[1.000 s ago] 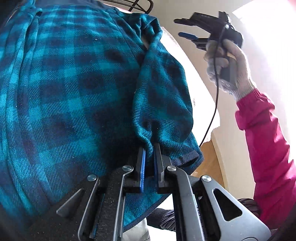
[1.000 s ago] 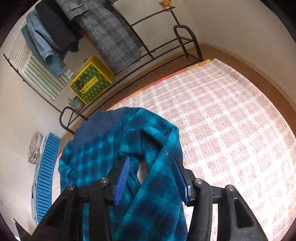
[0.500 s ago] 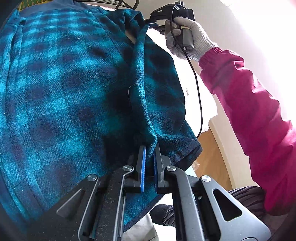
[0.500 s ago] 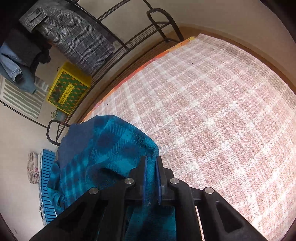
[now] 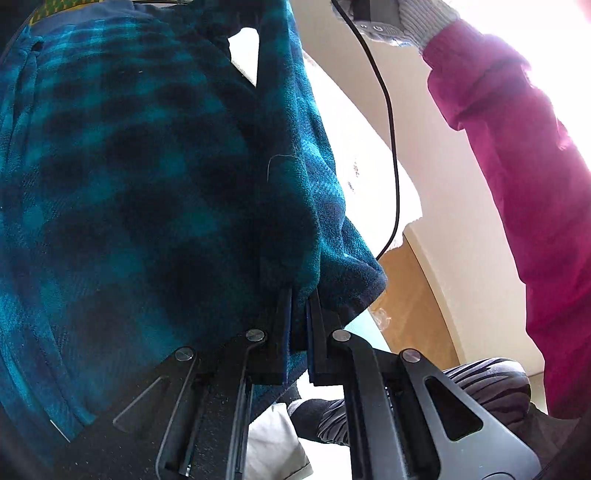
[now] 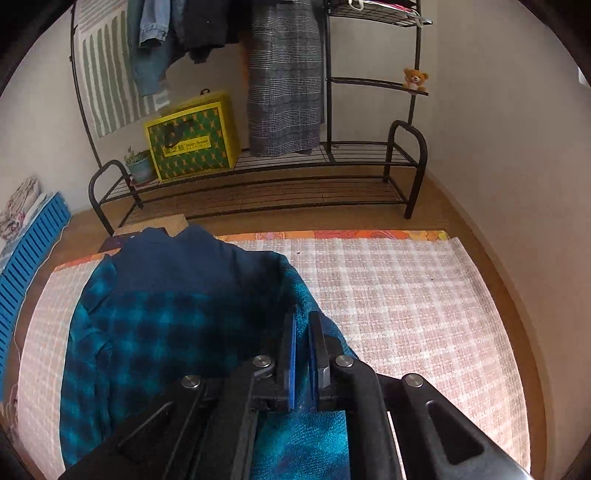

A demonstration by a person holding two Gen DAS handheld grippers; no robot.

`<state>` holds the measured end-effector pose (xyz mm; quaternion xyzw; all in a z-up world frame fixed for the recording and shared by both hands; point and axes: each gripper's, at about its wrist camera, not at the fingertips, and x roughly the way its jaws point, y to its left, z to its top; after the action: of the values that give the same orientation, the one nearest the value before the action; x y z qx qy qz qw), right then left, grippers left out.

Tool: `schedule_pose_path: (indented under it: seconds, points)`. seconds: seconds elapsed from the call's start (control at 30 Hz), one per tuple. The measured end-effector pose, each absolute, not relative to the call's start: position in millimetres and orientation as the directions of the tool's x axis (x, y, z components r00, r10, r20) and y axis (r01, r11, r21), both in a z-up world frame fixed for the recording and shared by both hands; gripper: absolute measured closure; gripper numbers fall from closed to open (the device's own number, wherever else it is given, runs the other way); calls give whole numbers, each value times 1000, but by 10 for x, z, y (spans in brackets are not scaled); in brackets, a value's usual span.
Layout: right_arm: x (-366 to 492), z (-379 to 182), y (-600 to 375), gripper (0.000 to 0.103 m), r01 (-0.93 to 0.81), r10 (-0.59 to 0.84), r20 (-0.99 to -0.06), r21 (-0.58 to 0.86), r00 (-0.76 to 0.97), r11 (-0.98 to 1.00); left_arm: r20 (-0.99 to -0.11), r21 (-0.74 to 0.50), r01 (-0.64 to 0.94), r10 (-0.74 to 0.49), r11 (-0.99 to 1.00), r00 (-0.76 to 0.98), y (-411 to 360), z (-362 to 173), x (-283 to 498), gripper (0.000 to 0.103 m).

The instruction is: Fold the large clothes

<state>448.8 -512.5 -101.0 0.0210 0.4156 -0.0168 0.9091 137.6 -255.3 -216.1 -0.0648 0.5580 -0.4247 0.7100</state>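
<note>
- The left gripper point(image 5: 299, 295) sits at 6 o'clock in the left wrist view, its 2 fingers pinched together on a fold of the teal plaid jacket point(image 5: 140, 177), near the dark hem.
- From that grip the jacket spreads up toward 11 o'clock and fills most of the left wrist view; its front edge runs toward 12 o'clock.
- At 1 o'clock there, a gloved hand point(image 5: 406, 22) with a magenta sleeve point(image 5: 524, 155) holds a handle, and a black cable point(image 5: 391, 147) hangs from it.
- The right gripper point(image 6: 301, 325) sits at 6 o'clock in the right wrist view, its 2 blue-padded fingers clamped on a ridge of the jacket point(image 6: 155, 332).
- Beyond that grip the jacket drapes toward 9 o'clock onto a pink checked mat point(image 6: 406, 302), its navy lining uppermost at the far edge.
- Further off, at 12 o'clock, stands a black metal rack point(image 6: 332, 173) with a yellow box point(image 6: 192, 136), a grey checked garment point(image 6: 284, 85) and a small teddy bear point(image 6: 415, 78).
</note>
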Motion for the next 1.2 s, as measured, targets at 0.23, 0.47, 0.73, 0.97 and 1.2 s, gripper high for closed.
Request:
schedule_pose_path:
  seconds: [0.23,0.47,0.73,0.97,1.2]
  points:
    - [4831,-1460,-4266,100,-111,56,-799,-13,599,994,-731,-591,509,-683,626,-9,-2541,-2222,1379,99]
    - [5037,-2219,-3840,97,-204,152,-872,62,465,977,-729,-606,495,-684,622,-33,-2599,-2278,1411,99]
    - [4690,-1788,-4285,73,-148,264,-816,219,514,964,-713,-618,497,-701,609,-26,-2507,-2196,1432,99]
    - [3526,-1134,-5042,66,-65,281,-757,302,591,951,-700,-612,498,-714,614,19,-2218,-1999,1404,99]
    - [2245,-1510,-5410,64,28,323,-797,391,510,920,-662,-681,393,-749,618,32,-1966,-2043,1486,61]
